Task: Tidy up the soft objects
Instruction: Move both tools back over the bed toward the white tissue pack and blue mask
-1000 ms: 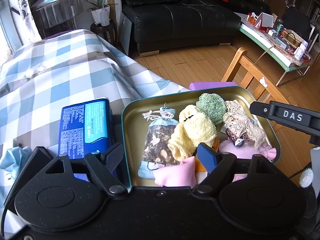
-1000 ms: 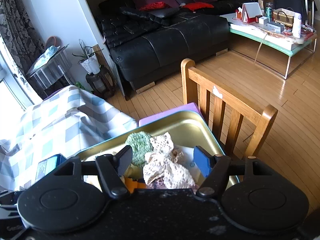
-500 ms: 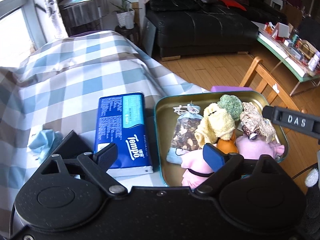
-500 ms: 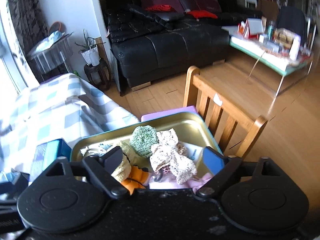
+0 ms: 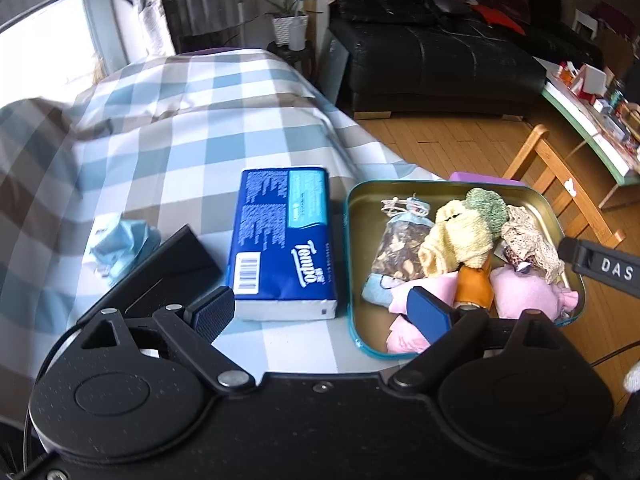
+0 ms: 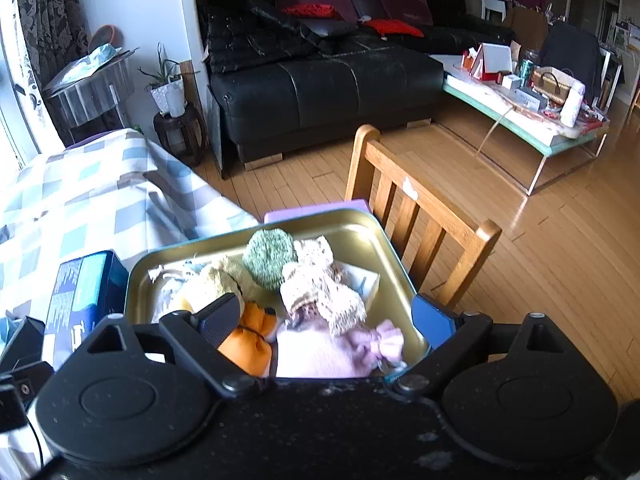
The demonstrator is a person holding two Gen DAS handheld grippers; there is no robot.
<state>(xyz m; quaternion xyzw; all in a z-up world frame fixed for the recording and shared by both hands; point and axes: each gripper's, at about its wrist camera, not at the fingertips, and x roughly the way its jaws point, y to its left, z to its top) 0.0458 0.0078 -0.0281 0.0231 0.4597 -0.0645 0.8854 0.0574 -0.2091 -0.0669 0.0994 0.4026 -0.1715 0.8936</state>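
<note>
A gold tin tray (image 5: 362, 220) with a teal rim sits on the checked tablecloth and holds several soft items: a sachet (image 5: 398, 240), a yellow cloth (image 5: 456, 236), a green knit ball (image 5: 486, 206), a lace piece (image 5: 528, 236), an orange pouch (image 5: 474, 286) and pink plush pieces (image 5: 524, 292). A blue Tempo tissue pack (image 5: 280, 240) lies left of the tray. My left gripper (image 5: 320, 314) is open and empty, above the pack's near end and the tray's near left corner. My right gripper (image 6: 328, 314) is open and empty over the tray (image 6: 384, 248).
A crumpled light blue cloth (image 5: 120, 240) and a black object (image 5: 176, 264) lie on the tablecloth at the left. A wooden chair (image 6: 420, 216) stands just beyond the tray. A black sofa (image 6: 320, 76) and a cluttered low table (image 6: 528, 108) stand farther off.
The left gripper has drawn back and swung left, so the tissue pack and more tablecloth now show. The right gripper has pulled back slightly from the tray. Both stay open and empty.
</note>
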